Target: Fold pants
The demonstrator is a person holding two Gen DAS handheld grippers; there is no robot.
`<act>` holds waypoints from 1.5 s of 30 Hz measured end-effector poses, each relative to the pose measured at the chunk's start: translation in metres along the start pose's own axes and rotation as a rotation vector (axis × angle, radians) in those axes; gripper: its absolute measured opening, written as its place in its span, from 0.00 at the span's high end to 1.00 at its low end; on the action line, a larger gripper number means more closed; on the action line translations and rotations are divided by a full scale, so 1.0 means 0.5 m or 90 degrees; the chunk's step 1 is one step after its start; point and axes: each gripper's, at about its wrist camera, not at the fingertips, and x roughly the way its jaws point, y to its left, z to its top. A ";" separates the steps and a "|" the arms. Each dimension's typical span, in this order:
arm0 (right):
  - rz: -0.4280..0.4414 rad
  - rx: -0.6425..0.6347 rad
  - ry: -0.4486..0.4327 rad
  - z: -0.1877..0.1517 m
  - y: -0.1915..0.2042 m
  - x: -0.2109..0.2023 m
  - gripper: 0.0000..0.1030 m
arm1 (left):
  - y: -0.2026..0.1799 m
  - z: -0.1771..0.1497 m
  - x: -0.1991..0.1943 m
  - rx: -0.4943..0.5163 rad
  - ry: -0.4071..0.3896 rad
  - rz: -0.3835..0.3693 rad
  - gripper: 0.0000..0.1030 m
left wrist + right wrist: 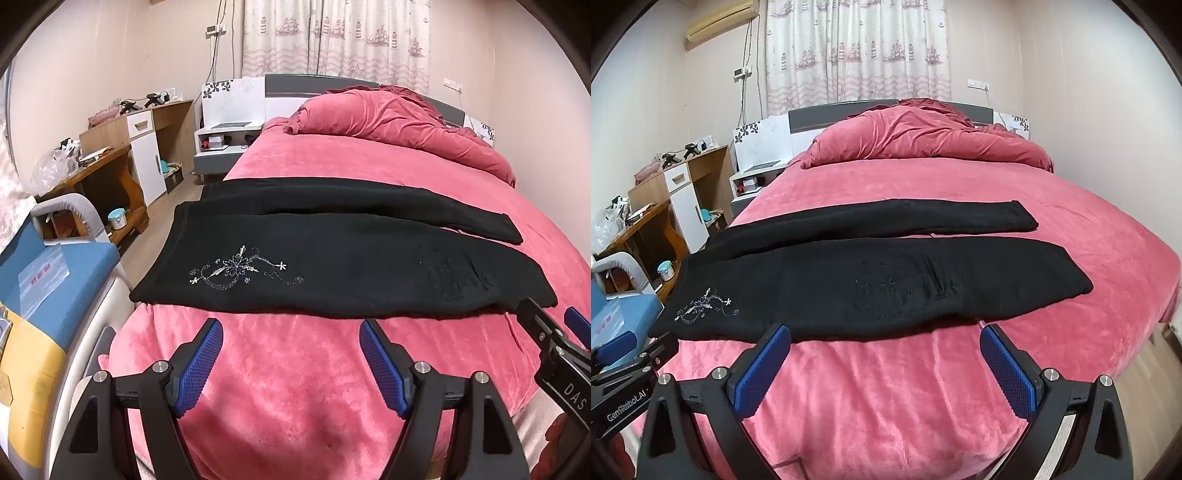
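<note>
We take the pants (332, 258) as our landmark: black, spread flat across the pink bed cover (295, 369), waistband at the left edge of the bed, both legs running out to the right, the far leg shorter in view and lying just beside the near one. Left of the waistband, off the bed, we see a blue cushion (55, 280) and, further back, a wooden desk (110, 166). On the near leg, close to the waistband, silver floral embroidery (240, 273) catches the light. Just short of the pants' near edge our left gripper (291, 354) hovers, jaws spread wide, nothing between them. Further right, our right gripper (886, 362) sits released too, tips just beside the near hem, empty. Beyond the pants, a bunched red duvet (923, 136) lies by the headboard.
</note>
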 end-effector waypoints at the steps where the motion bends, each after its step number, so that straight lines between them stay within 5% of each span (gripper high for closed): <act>1: 0.001 0.000 0.003 0.000 0.000 0.001 0.00 | 0.000 0.000 -0.001 0.001 -0.002 0.000 0.24; 45: -0.001 0.003 0.021 -0.012 -0.001 0.016 0.00 | 0.002 -0.013 0.020 0.002 0.023 -0.013 0.24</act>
